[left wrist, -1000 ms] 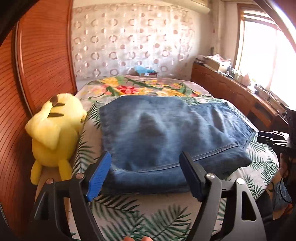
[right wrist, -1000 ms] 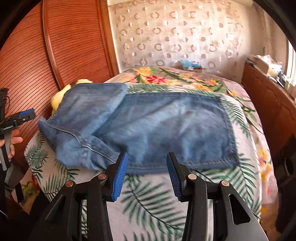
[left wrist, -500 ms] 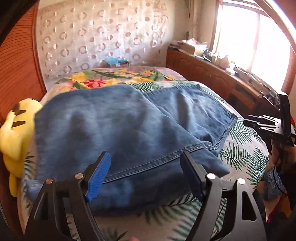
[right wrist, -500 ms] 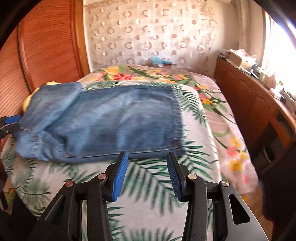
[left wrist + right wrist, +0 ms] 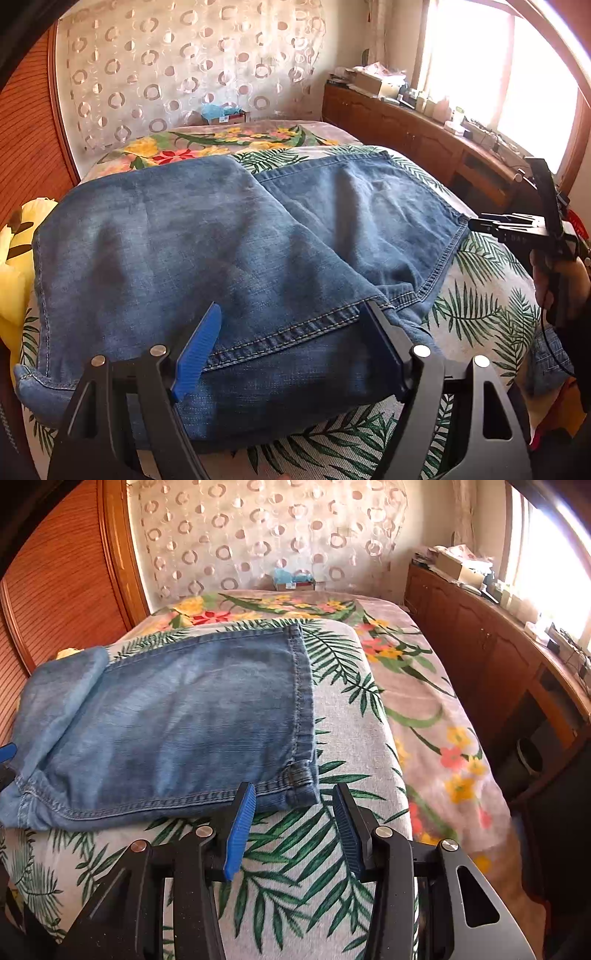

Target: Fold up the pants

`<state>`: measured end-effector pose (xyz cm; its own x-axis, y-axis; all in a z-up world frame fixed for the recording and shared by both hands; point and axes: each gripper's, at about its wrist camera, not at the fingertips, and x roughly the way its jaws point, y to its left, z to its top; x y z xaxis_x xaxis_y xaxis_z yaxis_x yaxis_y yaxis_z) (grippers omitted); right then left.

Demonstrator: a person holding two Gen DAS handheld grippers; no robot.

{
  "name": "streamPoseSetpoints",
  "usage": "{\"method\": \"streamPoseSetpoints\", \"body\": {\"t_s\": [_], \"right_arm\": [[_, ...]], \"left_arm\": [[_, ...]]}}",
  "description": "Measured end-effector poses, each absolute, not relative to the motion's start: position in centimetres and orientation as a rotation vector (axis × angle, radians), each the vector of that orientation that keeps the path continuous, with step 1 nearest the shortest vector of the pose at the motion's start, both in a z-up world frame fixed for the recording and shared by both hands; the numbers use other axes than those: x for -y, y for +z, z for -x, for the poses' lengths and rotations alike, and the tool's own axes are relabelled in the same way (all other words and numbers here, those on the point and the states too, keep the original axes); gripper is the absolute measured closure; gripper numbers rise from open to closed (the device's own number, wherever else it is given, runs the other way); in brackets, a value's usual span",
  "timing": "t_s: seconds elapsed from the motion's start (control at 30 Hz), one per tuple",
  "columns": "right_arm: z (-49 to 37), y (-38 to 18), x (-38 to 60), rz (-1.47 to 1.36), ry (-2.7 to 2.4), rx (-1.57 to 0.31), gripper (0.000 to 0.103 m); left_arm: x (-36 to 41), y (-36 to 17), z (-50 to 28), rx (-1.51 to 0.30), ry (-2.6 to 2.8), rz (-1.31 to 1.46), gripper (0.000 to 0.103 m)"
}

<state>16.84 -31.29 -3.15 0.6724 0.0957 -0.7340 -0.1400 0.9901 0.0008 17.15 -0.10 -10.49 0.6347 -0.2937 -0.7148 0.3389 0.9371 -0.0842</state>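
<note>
On the palm-leaf bedspread (image 5: 343, 746) lie the blue denim pants (image 5: 207, 251), folded over into a thick stack that covers most of the near end of the bed. From the left wrist view, the left gripper (image 5: 291, 347) hangs low over the stack's near edge, its jaws spread wide with a stitched seam of the denim showing between them; the pads do not press on the cloth. From the right wrist view, the right gripper (image 5: 291, 827) sits just before the stack's near right corner, where a belt loop (image 5: 298, 773) shows, jaws parted and empty, the leaf-print cover visible in the gap. That same gripper appears in the left view at the right edge, held by a hand (image 5: 554, 280) beside the bed.

No brand or label on the pants can be read. A small box (image 5: 293, 581) at the head of the bed carries print too small to make out.

A yellow plush toy (image 5: 14, 258) is wedged between the pants and the wooden slatted panel (image 5: 26, 129) at left, partly under the denim. A flowered blanket (image 5: 417, 686) covers the far and right side of the bed. A wooden sideboard (image 5: 417, 133) cluttered with small items runs under the bright window (image 5: 517, 81), and a ring-patterned curtain (image 5: 184, 66) hangs behind.
</note>
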Motion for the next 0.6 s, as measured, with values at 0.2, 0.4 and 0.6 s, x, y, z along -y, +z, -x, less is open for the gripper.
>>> {"method": "streamPoseSetpoints", "body": {"t_s": [0.2, 0.4, 0.6], "right_arm": [[-17.6, -3.5, 31.7, 0.016, 0.155, -0.847, 0.058], [-18.0, -3.8, 31.2, 0.037, 0.139, -0.854, 0.067], [-18.1, -3.4, 31.1, 0.025, 0.183, -0.849, 0.087]], "left_arm": [[0.2, -10.6, -17.1, -0.807, -0.36, -0.061, 0.025], [0.1, -10.8, -16.8, -0.812, -0.356, -0.058, 0.025], [-1.4, -10.7, -16.5, -0.811, -0.336, -0.037, 0.025]]}}
